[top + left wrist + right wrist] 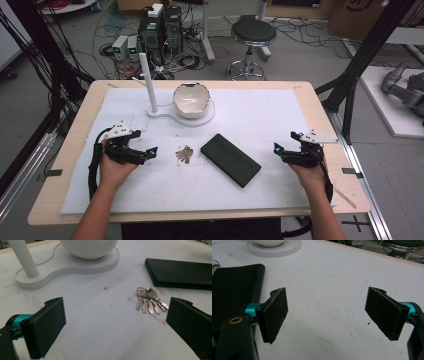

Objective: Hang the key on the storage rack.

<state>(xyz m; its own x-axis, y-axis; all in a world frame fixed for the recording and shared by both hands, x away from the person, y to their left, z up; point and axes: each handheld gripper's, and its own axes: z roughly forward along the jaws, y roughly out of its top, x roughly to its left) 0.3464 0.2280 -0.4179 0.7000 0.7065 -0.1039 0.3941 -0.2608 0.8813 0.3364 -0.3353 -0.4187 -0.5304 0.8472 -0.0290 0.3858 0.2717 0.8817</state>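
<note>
left hand-held gripper (pixel 150 152) low over the white foam-covered surface (pixel 270 112), jaws wide apart, nothing between them; small bunch of silver metal keys (pixel 184 154) lies flat just beside its tips, closer to the right-hand jaw in the left gripper view; flat black rectangular case (pixel 230 159) next to the keys, set at an angle; right hand-held gripper (pixel 278 150) near the case's far end, jaws apart, empty; white ceramic bowl (pixel 190 99) on a white stand with upright post (pixel 148 82), well behind.

White-covered table (pixel 280 120) bears keys (pixel 184 154), black case (pixel 230 159), bowl stand (pixel 165 116).
</note>
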